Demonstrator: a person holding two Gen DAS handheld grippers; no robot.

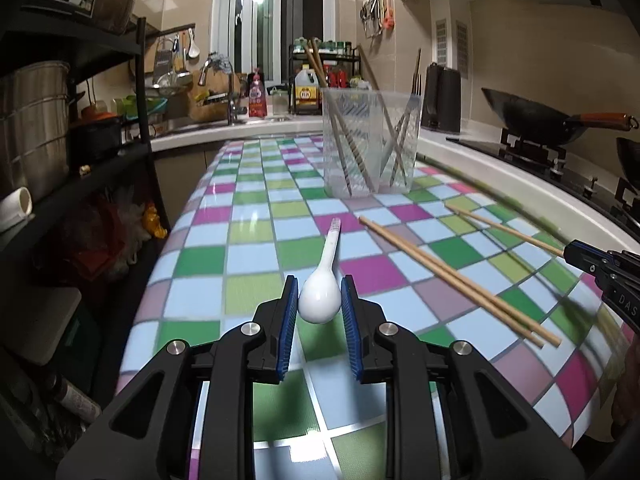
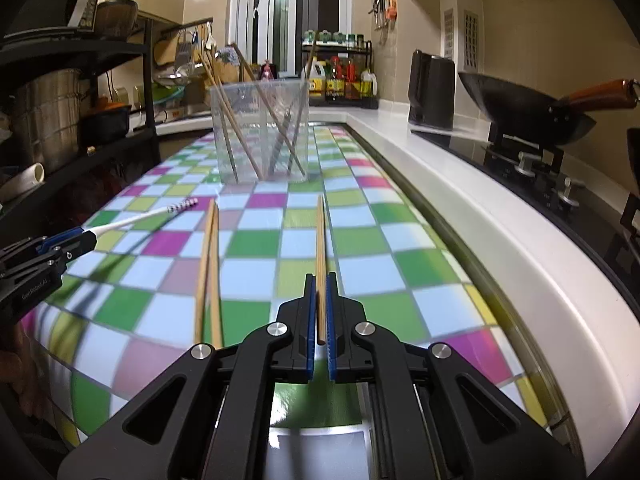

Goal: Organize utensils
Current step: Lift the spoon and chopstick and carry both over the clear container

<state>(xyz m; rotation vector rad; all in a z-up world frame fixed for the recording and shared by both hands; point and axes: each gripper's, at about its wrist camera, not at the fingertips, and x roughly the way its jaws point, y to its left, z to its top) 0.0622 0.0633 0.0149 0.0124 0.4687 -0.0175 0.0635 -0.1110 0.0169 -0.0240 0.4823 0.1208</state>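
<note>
White ceramic soup spoon (image 1: 325, 284) clamped at its bowl between the blue ribbed pads of the left gripper (image 1: 319, 294), handle pointing straight ahead, away from the camera, toward the clear plastic utensil container (image 1: 372, 140); striped handle tip farthest forward, long axis in line with the fingers. Seen from the right wrist as a white rod slanting up and rightward out of the left gripper's tips, clear of the tablecloth.

Pinched tight in the right gripper (image 2: 321, 300), a single pale wooden chopstick (image 2: 320, 240), long axis also running forward along the fingers, far end aimed at the container. Jaws nearly closed, only the chopstick's thickness between the pads.

Lying loose on the checked tablecloth (image 1: 256, 232) between the two grippers, a pair of wooden chopsticks (image 1: 460, 280), side by side and touching, running diagonally in the left view, almost parallel to the held chopstick in the right view.

Farther out, the clear container standing upright on the cloth, already holding several chopsticks and what looks like metal cutlery, all leaning against its walls. Open checked surface between grippers and container, nothing but the loose pair on it.

To the right, table edge butting against a raised white countertop ledge (image 2: 460, 208), with a black wok (image 2: 520, 108) on a stove beyond. To the left, cloth edge dropping off beside a dark metal shelving rack (image 1: 140, 80) of pots.
</note>
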